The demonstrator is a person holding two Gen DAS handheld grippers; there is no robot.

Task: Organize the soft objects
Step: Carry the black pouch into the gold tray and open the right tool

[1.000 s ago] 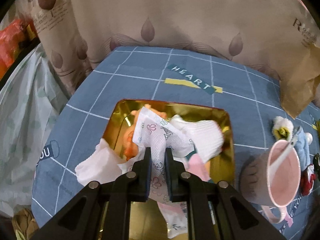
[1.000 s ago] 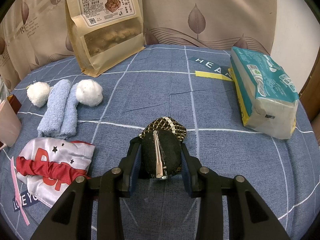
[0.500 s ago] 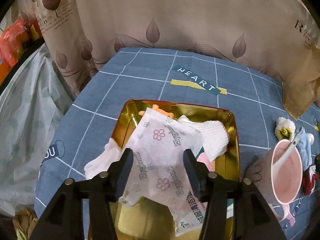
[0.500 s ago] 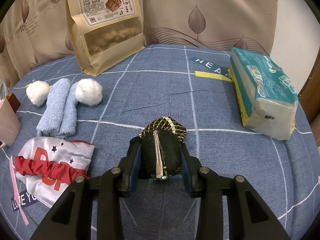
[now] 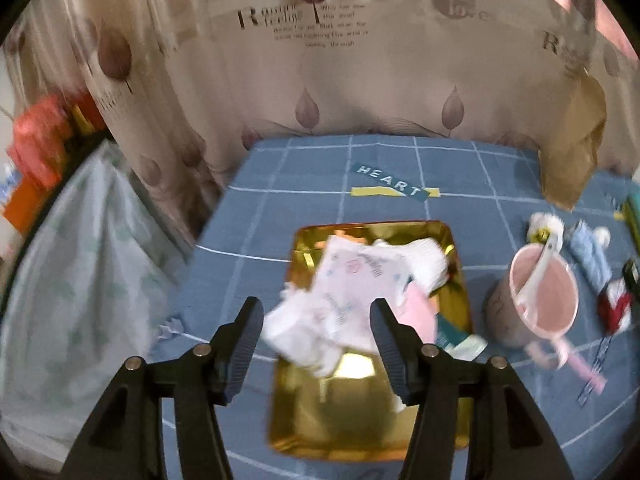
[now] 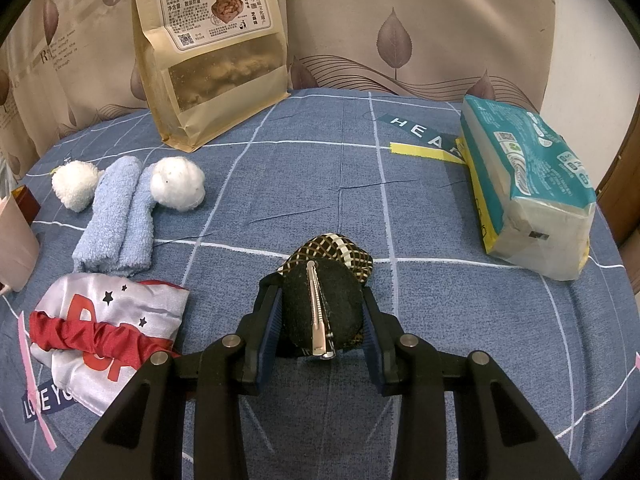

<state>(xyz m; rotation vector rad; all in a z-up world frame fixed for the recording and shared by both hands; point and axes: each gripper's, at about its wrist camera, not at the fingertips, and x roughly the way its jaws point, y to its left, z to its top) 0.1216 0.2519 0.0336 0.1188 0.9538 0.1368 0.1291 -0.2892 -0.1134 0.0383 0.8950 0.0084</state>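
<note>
Noted "HEART" printed on the blue checked surface (image 6: 400,208); snack pouch (image 6: 212,52) labelled "陈昌银 千层麻花". Left view blurred: left tool (image 5: 316,320) spread wide, empty, above floral-print packet (image 5: 352,288) and white sock (image 5: 424,264) piled in gold tray (image 5: 360,420). Right view only: right tool (image 6: 320,312) clamped on black hair clip (image 6: 320,312); tissue pack (image 6: 528,184) print unreadable.

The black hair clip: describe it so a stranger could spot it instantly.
Start from the blue checked tablecloth in the right wrist view; near its front edge the right gripper is shut on the black hair clip. It is the only dark, fuzzy thing with a metal bar down its middle and a checked bow behind.
</note>
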